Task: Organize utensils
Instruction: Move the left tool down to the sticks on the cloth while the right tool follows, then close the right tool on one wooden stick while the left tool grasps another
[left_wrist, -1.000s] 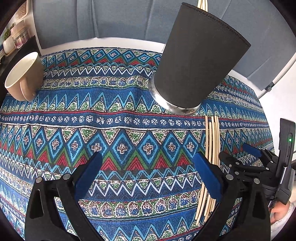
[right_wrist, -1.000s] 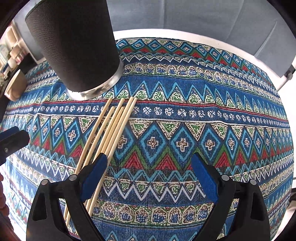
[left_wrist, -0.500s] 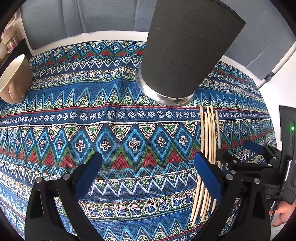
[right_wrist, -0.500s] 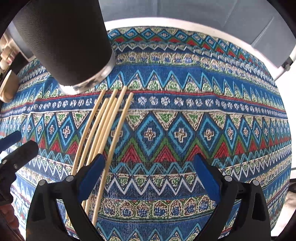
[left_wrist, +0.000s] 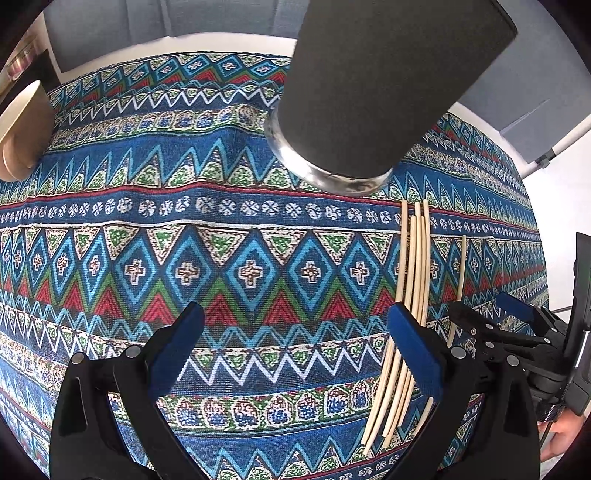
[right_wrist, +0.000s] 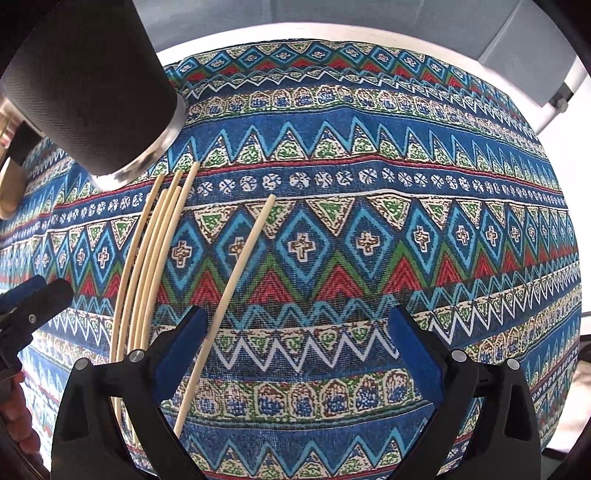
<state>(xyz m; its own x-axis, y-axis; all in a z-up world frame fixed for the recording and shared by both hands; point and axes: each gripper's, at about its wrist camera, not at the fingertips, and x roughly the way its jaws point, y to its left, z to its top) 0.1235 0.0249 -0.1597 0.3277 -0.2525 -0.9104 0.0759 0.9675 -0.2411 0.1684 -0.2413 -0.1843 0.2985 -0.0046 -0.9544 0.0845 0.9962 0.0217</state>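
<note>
Several pale wooden chopsticks (left_wrist: 415, 273) lie side by side on the patterned tablecloth (left_wrist: 221, 266), just in front of a tall black cup (left_wrist: 369, 85) with a metal base. One chopstick (right_wrist: 236, 280) lies apart from the bundle (right_wrist: 147, 258), to its right, in the right wrist view. My right gripper (right_wrist: 291, 347) hangs open above the cloth, with that lone chopstick passing just inside its left finger. My left gripper (left_wrist: 295, 343) is open too, over bare cloth, and the bundle runs under its right finger. The black cup (right_wrist: 92, 81) stands at the upper left in the right wrist view.
A beige mug (left_wrist: 22, 129) sits at the table's far left edge. The round table's rim curves away on the right, with a grey wall panel and a white pole (left_wrist: 565, 140) behind. A hand (left_wrist: 565, 435) shows at the lower right of the left wrist view.
One chopstick now lies apart to the right of the bundle, between the right gripper's fingers. Both grippers have come lower and nearer the cup.
</note>
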